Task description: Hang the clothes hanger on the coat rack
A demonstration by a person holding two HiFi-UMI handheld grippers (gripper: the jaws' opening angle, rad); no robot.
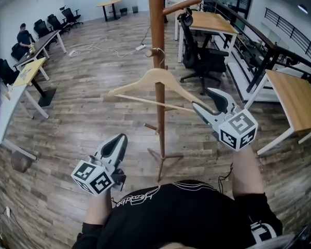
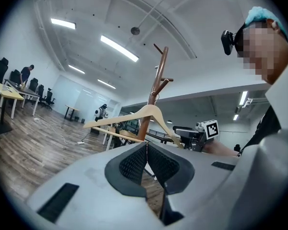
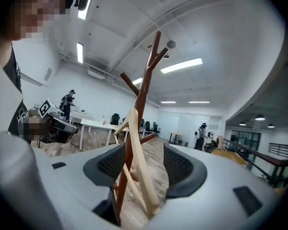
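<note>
The wooden clothes hanger [image 1: 155, 79] hangs by its metal hook [image 1: 158, 52] from a peg of the brown coat rack [image 1: 156, 25]. My right gripper [image 1: 208, 102] stands open at the hanger's right end, which lies between the jaws without the pads pressing on it. In the right gripper view the hanger [image 3: 137, 147] and the rack pole [image 3: 146, 80] run up between the spread pads of that gripper [image 3: 144, 162]. Low to the left of the rack, my left gripper [image 1: 119, 141] is shut with nothing in it. In the left gripper view its pads [image 2: 134, 164] meet, and the hanger [image 2: 149, 113] shows beyond them.
The rack's spread feet [image 1: 165, 158] stand on the wood floor just ahead of me. A black office chair [image 1: 199, 56] and a wooden desk [image 1: 212, 22] sit behind the rack, another desk [image 1: 295, 100] is at the right, and white desks [image 1: 10, 102] line the left.
</note>
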